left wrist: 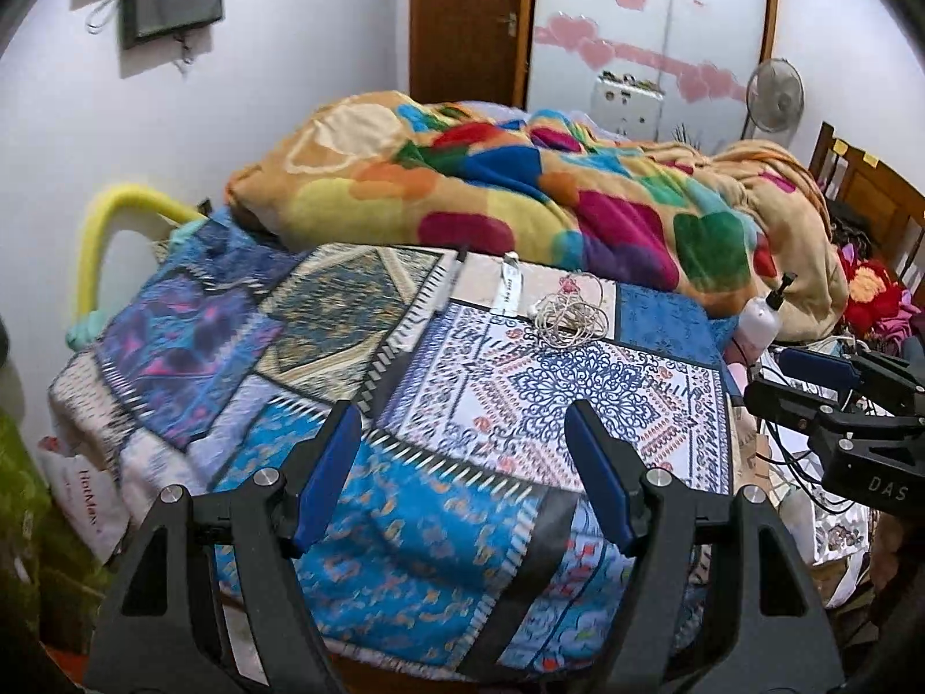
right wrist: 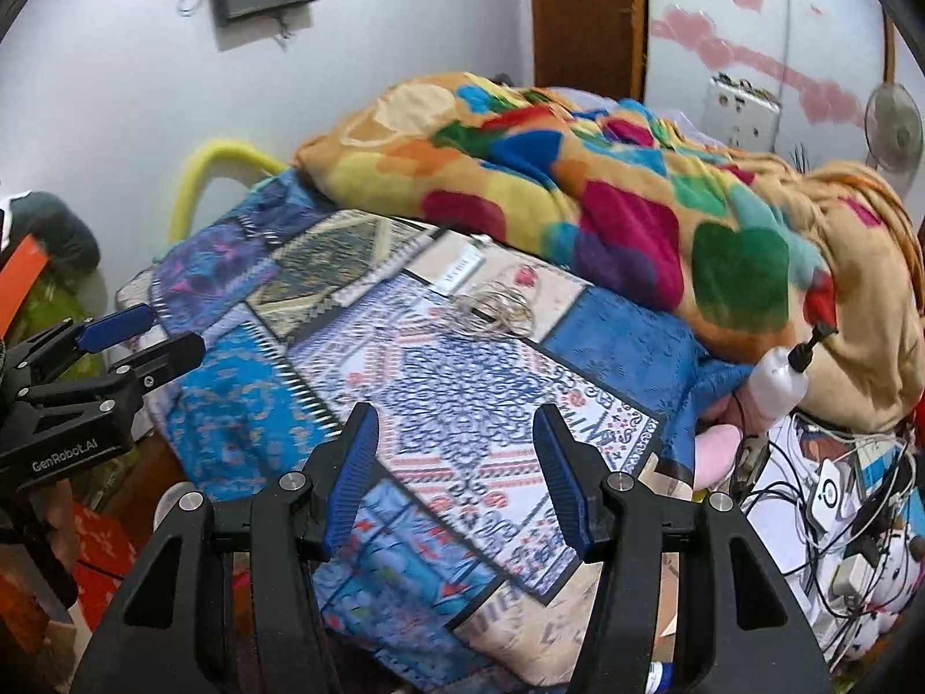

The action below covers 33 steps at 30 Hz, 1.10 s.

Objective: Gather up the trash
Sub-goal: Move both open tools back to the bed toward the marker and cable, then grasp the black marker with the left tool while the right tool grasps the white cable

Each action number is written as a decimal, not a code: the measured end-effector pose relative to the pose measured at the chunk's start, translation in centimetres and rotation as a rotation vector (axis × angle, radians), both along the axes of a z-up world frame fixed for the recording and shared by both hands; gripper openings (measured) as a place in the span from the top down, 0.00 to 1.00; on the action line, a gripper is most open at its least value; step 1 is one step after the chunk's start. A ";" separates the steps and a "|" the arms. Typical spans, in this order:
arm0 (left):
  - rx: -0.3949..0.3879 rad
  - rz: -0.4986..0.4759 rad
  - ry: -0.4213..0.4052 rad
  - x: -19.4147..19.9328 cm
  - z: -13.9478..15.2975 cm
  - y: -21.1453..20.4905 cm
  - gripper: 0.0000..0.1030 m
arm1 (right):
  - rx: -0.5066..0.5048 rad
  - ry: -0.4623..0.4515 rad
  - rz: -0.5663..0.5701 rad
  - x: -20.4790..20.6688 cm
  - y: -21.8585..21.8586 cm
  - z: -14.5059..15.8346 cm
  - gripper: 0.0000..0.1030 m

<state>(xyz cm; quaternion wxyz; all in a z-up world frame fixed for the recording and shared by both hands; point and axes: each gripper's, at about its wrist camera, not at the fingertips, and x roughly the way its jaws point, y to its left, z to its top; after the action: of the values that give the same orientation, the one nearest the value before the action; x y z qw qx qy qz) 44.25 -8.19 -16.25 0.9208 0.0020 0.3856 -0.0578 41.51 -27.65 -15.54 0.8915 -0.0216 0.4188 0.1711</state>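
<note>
A patterned blue patchwork cover (left wrist: 520, 405) lies over the bed. On its far part lie a white paper strip (left wrist: 507, 289), a tangled white cord (left wrist: 569, 315) and a dark pen (left wrist: 454, 280). The strip (right wrist: 459, 272) and cord (right wrist: 497, 309) also show in the right wrist view. My left gripper (left wrist: 462, 422) is open and empty over the near part of the cover. My right gripper (right wrist: 457, 422) is open and empty, beside the left one; it shows at the right of the left wrist view (left wrist: 809, 381).
A crumpled colourful blanket (left wrist: 520, 191) fills the back of the bed. A white pump bottle (right wrist: 777, 384) and a mess of cables and chargers (right wrist: 838, 509) lie at the right. A yellow foam arch (left wrist: 110, 231) stands at the left by the wall.
</note>
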 end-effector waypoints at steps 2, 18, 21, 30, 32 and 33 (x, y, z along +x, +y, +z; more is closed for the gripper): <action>-0.009 -0.006 0.015 1.8 -1.0 -0.3 0.30 | 0.017 0.016 -0.004 1.1 -0.4 -0.8 0.47; -0.054 -0.044 0.098 15.8 -9.1 -0.2 0.30 | 0.185 0.052 0.013 12.6 0.8 -7.3 0.31; -0.039 -0.046 0.108 18.1 -10.2 -0.1 0.32 | 0.161 0.072 0.010 14.9 1.4 -8.4 0.31; -0.005 -0.054 0.140 22.7 -13.3 -0.4 0.74 | 0.107 0.122 0.032 16.9 2.3 -11.1 0.37; 0.002 -0.055 0.122 22.9 -13.4 -0.6 0.74 | 0.117 0.116 0.045 16.9 2.3 -11.1 0.42; -0.001 -0.056 0.119 23.1 -13.5 -0.6 0.74 | 0.099 0.109 0.054 16.9 2.5 -11.1 0.45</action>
<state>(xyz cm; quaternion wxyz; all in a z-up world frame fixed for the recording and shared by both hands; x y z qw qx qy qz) 67.33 -8.83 -29.71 0.8944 0.0088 0.4393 -0.0838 58.42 -25.12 -26.62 0.8625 0.0208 0.4570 0.2164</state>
